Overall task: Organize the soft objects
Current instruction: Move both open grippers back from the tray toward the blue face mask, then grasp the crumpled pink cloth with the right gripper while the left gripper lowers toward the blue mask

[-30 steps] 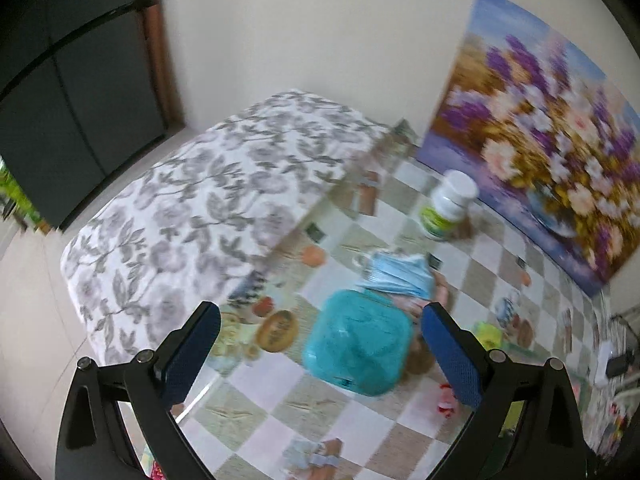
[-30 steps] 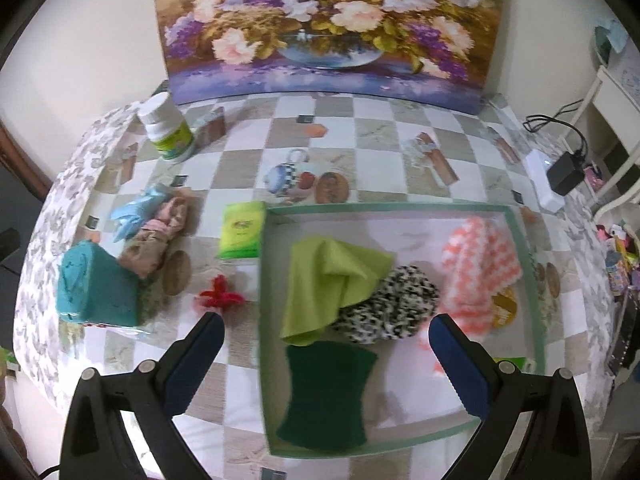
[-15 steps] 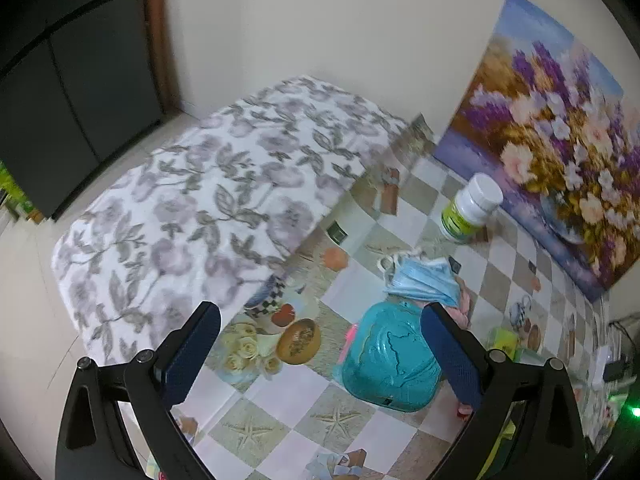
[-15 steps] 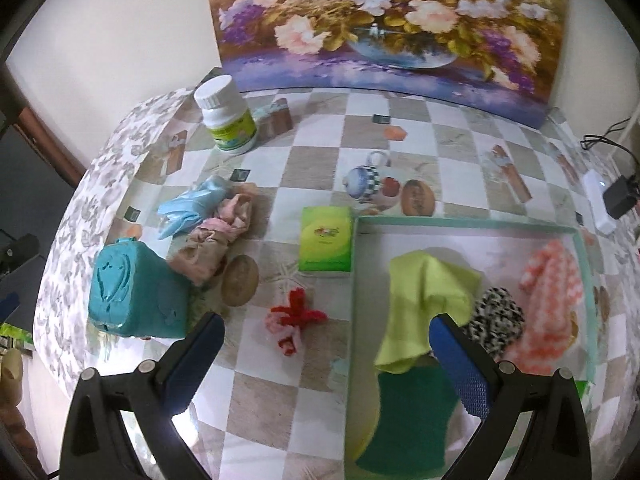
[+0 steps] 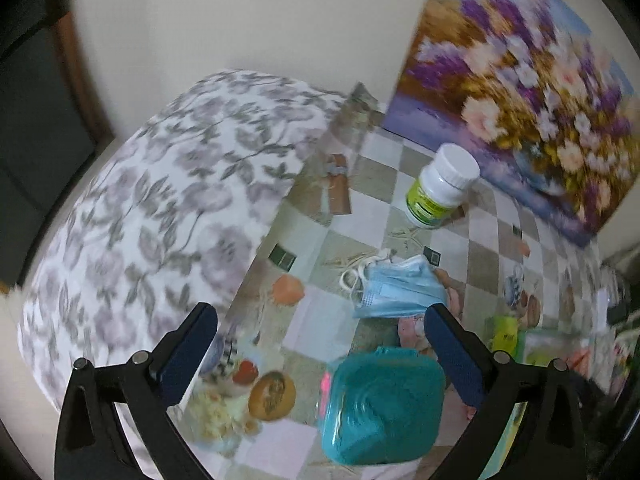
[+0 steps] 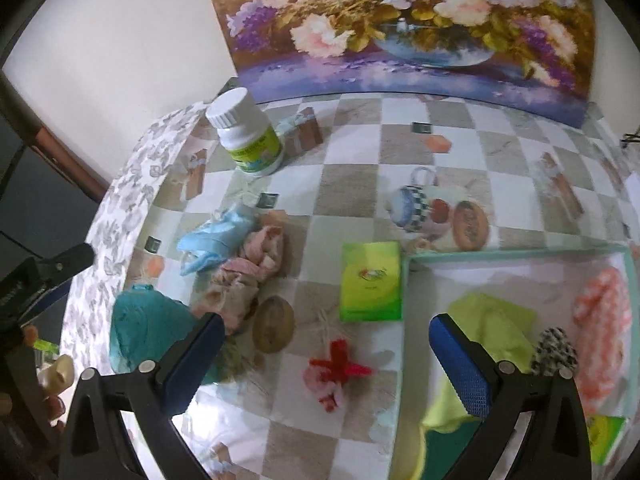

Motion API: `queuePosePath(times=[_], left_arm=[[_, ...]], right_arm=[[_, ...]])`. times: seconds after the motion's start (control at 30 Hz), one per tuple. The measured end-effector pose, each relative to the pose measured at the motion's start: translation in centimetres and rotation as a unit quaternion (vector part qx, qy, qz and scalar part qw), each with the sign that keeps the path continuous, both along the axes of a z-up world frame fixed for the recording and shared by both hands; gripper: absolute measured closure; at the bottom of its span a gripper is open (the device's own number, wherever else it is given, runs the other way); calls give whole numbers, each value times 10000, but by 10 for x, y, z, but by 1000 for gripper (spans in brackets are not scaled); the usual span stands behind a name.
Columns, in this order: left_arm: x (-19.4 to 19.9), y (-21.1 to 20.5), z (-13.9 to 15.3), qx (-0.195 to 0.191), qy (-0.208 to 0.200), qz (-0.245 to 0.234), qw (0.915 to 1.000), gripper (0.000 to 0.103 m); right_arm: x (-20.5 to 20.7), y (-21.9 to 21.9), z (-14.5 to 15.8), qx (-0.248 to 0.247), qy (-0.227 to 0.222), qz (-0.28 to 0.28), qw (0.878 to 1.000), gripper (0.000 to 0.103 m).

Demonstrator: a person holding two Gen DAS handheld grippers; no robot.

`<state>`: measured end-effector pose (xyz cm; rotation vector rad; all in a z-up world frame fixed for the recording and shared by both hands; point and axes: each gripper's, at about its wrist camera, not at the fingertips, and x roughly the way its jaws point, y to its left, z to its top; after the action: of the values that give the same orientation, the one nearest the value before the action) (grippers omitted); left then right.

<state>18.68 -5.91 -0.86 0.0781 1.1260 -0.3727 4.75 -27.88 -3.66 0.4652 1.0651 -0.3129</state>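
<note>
Left gripper point(image 5: 320, 344): jaws spread wide, holding nothing. It hangs over the left part of the checkered table point(image 5: 372, 216). The teal sponge point(image 5: 382, 404) lies on the table below and between the fingers, nearer the right one, not touched. Beyond the sponge lies the blue mask point(image 5: 400, 288), partly over a pink cloth point(image 5: 412, 326). A white bottle point(image 5: 440, 186) stands upright farther back, near the painting point(image 5: 516, 76) that leans on the wall. A floral cover point(image 5: 160, 208) fills the left of this view.

Right gripper point(image 6: 324, 364): jaws spread wide, empty. From left to right in its view:

1. The sponge point(image 6: 144, 328) sits at the table's left edge, partly behind the left finger.
2. The mask point(image 6: 216, 236) and the cloth point(image 6: 248, 272) lie bunched together, touching, just right of the sponge.
3. The bottle point(image 6: 248, 136) stands behind them.
4. A red-and-pink bow point(image 6: 336, 376) lies between the fingers, apart from both.
5. A green packet point(image 6: 370, 280) lies flat, just beside the tray's left wall.
6. The tray point(image 6: 404, 280) holds a lime cloth point(image 6: 492, 328), a dark green pad point(image 6: 444, 452), a black-and-white scrunchie point(image 6: 554, 348) and an orange-and-white knit point(image 6: 600, 336).

The tip of the left gripper shows at the far left edge.
</note>
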Motion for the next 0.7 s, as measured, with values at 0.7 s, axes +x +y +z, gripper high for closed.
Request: queuePosePath(times=[0.7], left_arm=[[58,-67,-51,251,1668,-712,9831,0]], right_arm=[[81,8,-49,534,172,714,9959,39]])
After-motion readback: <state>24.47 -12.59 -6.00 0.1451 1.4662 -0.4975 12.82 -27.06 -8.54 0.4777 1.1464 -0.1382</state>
